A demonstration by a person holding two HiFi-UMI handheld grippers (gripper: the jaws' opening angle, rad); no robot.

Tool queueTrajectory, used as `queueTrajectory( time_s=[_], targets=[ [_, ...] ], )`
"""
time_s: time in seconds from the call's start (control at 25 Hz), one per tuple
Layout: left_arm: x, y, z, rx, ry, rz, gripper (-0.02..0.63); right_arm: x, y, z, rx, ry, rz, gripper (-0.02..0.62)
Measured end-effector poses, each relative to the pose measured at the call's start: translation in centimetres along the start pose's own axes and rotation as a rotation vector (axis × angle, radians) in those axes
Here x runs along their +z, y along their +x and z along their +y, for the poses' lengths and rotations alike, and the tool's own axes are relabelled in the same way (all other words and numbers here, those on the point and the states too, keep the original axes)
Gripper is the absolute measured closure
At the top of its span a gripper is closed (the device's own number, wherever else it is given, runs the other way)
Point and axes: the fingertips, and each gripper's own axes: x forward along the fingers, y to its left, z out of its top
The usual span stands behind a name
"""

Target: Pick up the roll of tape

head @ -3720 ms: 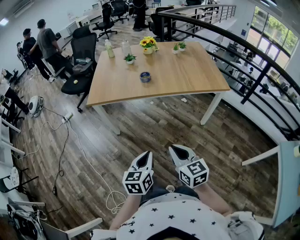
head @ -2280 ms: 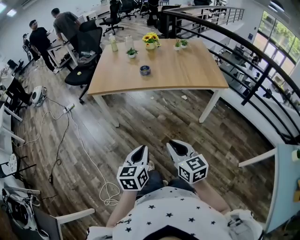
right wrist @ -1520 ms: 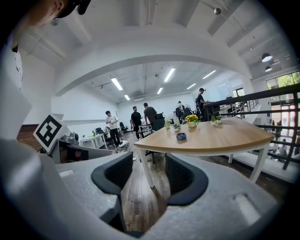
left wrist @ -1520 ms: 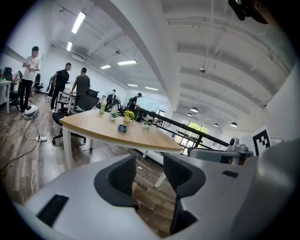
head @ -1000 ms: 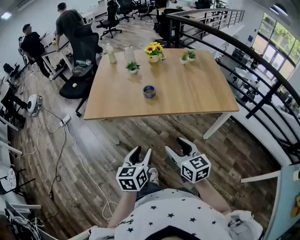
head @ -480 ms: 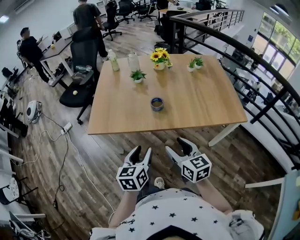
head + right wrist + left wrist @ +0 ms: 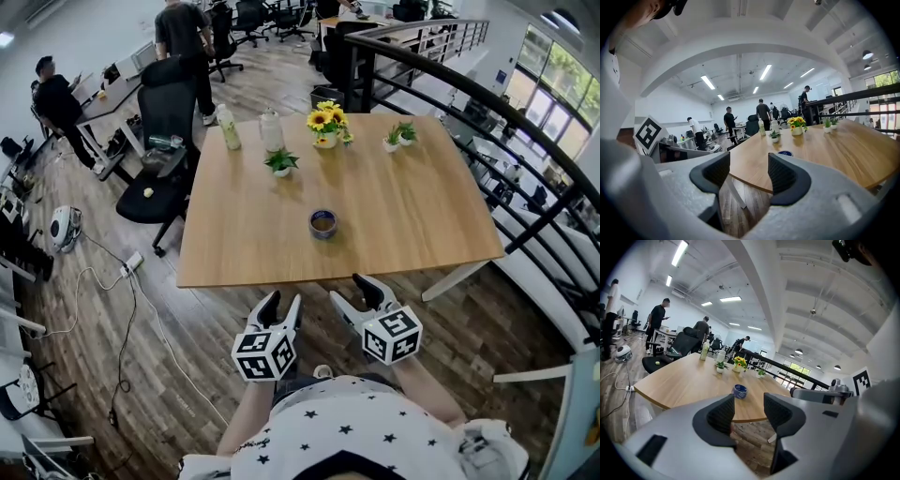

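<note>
Fingers (image 7: 269,309) are spread on both tools in the head view. The left gripper (image 7: 282,305) and the right gripper (image 7: 351,292) are both empty, side by side just short of the table's (image 7: 422,216) near edge and over the floor (image 7: 178,319). The roll of tape (image 7: 322,223) lies flat on the table, about midway across and nearer the near edge than the far one. It is well apart from both grippers. Potted plants (image 7: 281,162) stand toward the table's far side, clear of the roll.

Left gripper view: pads are apart, with only floor and the table's near edge in the gap. The roll shows on the table just above the gap.

Right gripper view: pads are apart here too, and nothing is held. The roll is a small dark ring on the table, just above the right-hand pad.

My reading is that this is the approach step and no grasp has begun. The next move calls for carrying one gripper over the table's near edge. I would then line its open jaws up on the roll, bring them down to the table top so they straddle it, and close.
</note>
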Motion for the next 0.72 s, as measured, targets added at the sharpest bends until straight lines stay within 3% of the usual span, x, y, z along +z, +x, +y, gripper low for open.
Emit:
queueTrajectory(
  time_s=[0.72],
  targets=[
    [3.1,8.2,3.1,0.039,-0.012,0.001,0.430,1.5,4.9,-5.6,-0.001,0.019,0.009,0.359]
  ],
)
